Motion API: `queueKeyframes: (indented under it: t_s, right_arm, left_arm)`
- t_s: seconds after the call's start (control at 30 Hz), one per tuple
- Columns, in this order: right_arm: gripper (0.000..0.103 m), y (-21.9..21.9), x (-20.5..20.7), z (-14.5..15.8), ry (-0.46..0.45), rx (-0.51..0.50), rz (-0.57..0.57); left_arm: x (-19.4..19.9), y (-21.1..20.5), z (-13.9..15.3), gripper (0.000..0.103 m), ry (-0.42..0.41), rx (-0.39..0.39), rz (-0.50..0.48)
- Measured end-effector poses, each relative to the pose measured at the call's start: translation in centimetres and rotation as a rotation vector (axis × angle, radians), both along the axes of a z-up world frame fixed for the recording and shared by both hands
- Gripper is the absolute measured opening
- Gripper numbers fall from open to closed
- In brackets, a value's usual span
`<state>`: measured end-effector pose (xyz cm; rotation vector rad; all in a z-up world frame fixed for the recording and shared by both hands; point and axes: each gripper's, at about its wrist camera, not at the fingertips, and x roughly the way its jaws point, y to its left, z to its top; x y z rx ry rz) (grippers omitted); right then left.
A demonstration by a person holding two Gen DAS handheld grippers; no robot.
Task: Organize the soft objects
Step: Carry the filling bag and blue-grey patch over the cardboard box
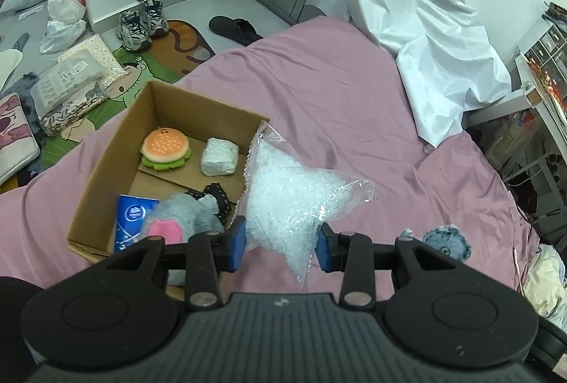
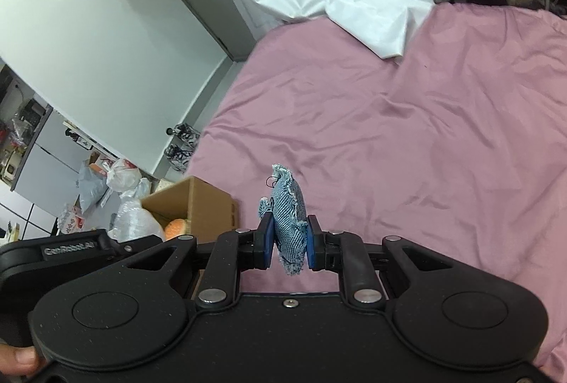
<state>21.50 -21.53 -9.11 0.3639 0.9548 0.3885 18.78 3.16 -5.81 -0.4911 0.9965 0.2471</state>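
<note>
My left gripper (image 1: 280,243) is shut on a clear plastic bag of white pellets (image 1: 287,202) and holds it above the pink bed beside the right wall of a cardboard box (image 1: 106,167). The box holds a plush burger (image 1: 166,148), a white wrapped bundle (image 1: 218,157), a grey and pink plush (image 1: 184,216), a blue packet (image 1: 130,220) and a black strap (image 1: 217,195). My right gripper (image 2: 290,243) is shut on a small blue denim pouch (image 2: 288,220), held upright above the bed; the pouch also shows in the left wrist view (image 1: 446,239).
The pink bedsheet (image 2: 407,135) spreads ahead. A crumpled white sheet (image 1: 432,39) lies at the bed's far end. Sneakers (image 1: 141,21), plastic bags (image 1: 65,5) and packets clutter the floor left of the bed. A desk with shelves (image 1: 545,71) stands at the right.
</note>
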Motion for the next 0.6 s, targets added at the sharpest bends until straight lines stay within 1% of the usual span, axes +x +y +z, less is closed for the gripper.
queueKeyframes:
  t_s: [0.13,0.33,0.43,0.5,0.6]
  right_arm:
    - [0.018,0.9,-0.7,1.4,-0.034,-0.001,0.015]
    - [0.018,1.6,-1.2,2.5,-0.051,0.004,0.011]
    - [0.018,2.6,-1.6,3.4,-0.072,0.005,0.026]
    - [0.018,3.5,-1.7,4.0,-0.086,-0.005,0.037]
    - [0.018,3.9,-1.8,4.7,-0.101,0.008,0.037]
  left_arm:
    - [-0.6,1.0,0.3,0.038,-0.007,-0.003,0.006]
    - [-1.3,2.8,1.0,0.038,-0.025,-0.009,0.021]
    - [-1.7,4.1,1.1,0.038,-0.026,-0.027,0.042]
    - [-1.9,5.0,1.2,0.038,-0.03,-0.019,0.051]
    - [-2.2,6.2,1.5,0.038,-0.034,-0.023,0.062]
